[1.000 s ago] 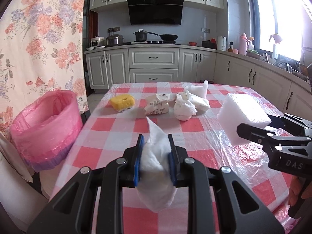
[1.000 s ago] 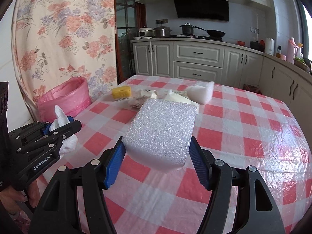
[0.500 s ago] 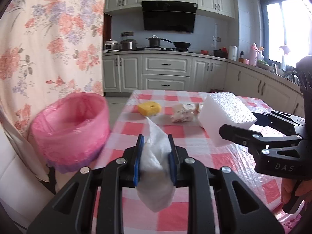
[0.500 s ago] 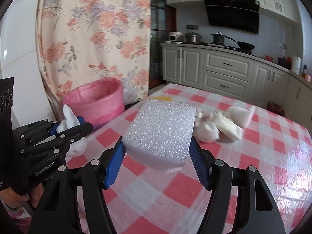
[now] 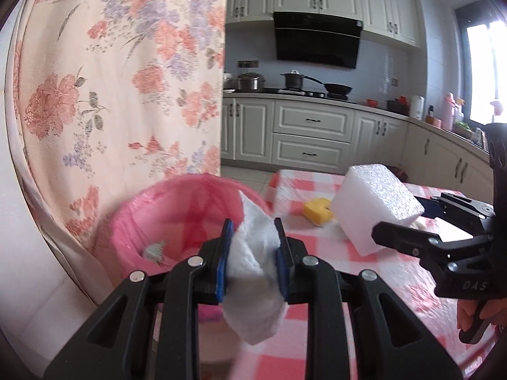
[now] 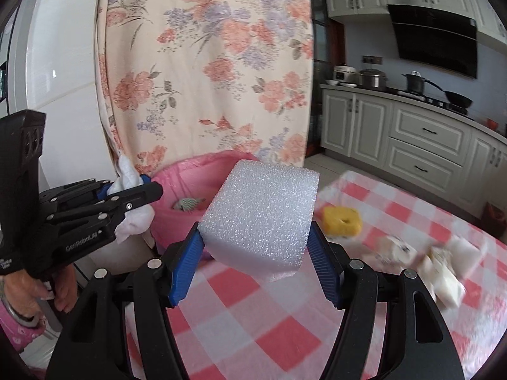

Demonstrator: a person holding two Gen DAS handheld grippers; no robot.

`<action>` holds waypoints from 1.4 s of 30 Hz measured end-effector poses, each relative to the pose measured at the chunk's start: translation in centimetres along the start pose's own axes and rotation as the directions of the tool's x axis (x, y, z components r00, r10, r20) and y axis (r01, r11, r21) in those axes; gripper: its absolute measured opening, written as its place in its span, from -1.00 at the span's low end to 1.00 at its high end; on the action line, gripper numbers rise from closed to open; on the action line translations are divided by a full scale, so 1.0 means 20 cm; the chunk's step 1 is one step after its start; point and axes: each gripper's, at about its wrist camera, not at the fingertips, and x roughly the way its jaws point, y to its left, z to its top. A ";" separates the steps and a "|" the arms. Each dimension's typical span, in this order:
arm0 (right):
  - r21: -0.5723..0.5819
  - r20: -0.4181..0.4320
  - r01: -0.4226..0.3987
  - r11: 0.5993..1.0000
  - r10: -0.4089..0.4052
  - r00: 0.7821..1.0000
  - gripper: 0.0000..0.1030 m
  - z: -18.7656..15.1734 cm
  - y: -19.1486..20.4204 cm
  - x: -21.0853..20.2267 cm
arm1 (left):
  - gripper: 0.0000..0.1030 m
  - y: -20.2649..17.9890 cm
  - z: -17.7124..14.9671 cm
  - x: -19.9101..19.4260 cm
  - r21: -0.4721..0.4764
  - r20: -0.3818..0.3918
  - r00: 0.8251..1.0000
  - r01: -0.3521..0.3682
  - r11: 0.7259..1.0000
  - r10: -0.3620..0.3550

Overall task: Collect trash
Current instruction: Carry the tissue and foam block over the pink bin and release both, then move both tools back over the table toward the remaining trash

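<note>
My left gripper [image 5: 252, 261] is shut on a crumpled white tissue [image 5: 253, 281] and holds it just before the near rim of the pink-lined trash bin [image 5: 177, 221]. My right gripper [image 6: 258, 261] is shut on a white foam block [image 6: 259, 215] above the table's left edge, right of the bin [image 6: 190, 186]. The foam block [image 5: 377, 202] and right gripper show in the left wrist view; the left gripper with the tissue [image 6: 131, 202] shows in the right wrist view. A crumpled scrap [image 6: 187, 204] lies inside the bin.
A yellow sponge [image 6: 342, 220] and several white crumpled wrappers [image 6: 437, 262] lie on the red-checked tablecloth [image 6: 253, 316]. A floral curtain [image 5: 120, 95] hangs behind the bin. Kitchen cabinets [image 5: 310, 133] stand at the back.
Both grippers have swung left from the table toward the bin, still holding the tissue and the foam block. The bin now sits right in front of the left gripper.
</note>
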 end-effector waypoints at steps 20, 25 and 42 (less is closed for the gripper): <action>-0.050 -0.028 -0.194 0.980 0.193 0.981 0.61 0.32 0.06 0.66 | 0.57 0.58 0.20 0.42 -0.146 -0.014 0.984 -0.177 0.973 0.177; -0.026 -0.026 -0.176 0.984 0.175 0.984 0.61 0.24 0.01 0.59 | 0.79 0.59 0.17 0.36 -0.169 0.004 0.979 -0.198 0.965 0.202; 0.069 -0.024 0.043 0.997 -0.041 0.999 0.61 -0.15 -0.30 0.08 | 0.90 -0.09 0.03 0.26 -0.076 0.022 0.993 -0.113 0.991 0.115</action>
